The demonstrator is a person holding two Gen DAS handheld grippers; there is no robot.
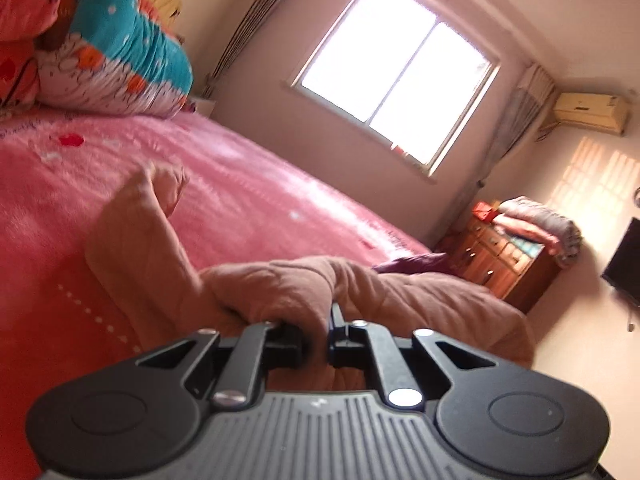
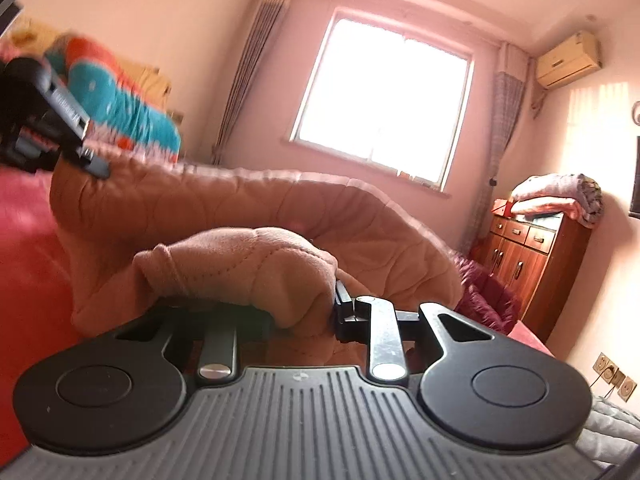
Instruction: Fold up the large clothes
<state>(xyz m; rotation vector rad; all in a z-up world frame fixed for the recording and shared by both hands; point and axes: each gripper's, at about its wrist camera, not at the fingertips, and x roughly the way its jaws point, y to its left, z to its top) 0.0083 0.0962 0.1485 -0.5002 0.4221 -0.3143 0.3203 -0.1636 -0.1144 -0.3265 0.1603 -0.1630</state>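
A large tan quilted garment point(image 1: 288, 280) lies bunched on the pink bed cover point(image 1: 240, 200), with one sleeve point(image 1: 136, 232) stretched out to the left. My left gripper point(image 1: 316, 340) is shut on a fold of the garment, and cloth fills the gap between its fingers. In the right wrist view the garment point(image 2: 248, 208) hangs as a long raised band. There my right gripper point(image 2: 304, 312) is shut on a thick bunched part of it. The left gripper point(image 2: 96, 166) shows at the upper left of that view, holding the garment's far end up.
Rolled bright quilts point(image 1: 120, 48) are piled at the head of the bed. A dark purple garment point(image 2: 488, 296) lies at the bed's right edge. Beyond it a wooden cabinet point(image 2: 536, 264) carries folded blankets point(image 2: 560, 196). A window point(image 2: 384, 100) fills the far wall.
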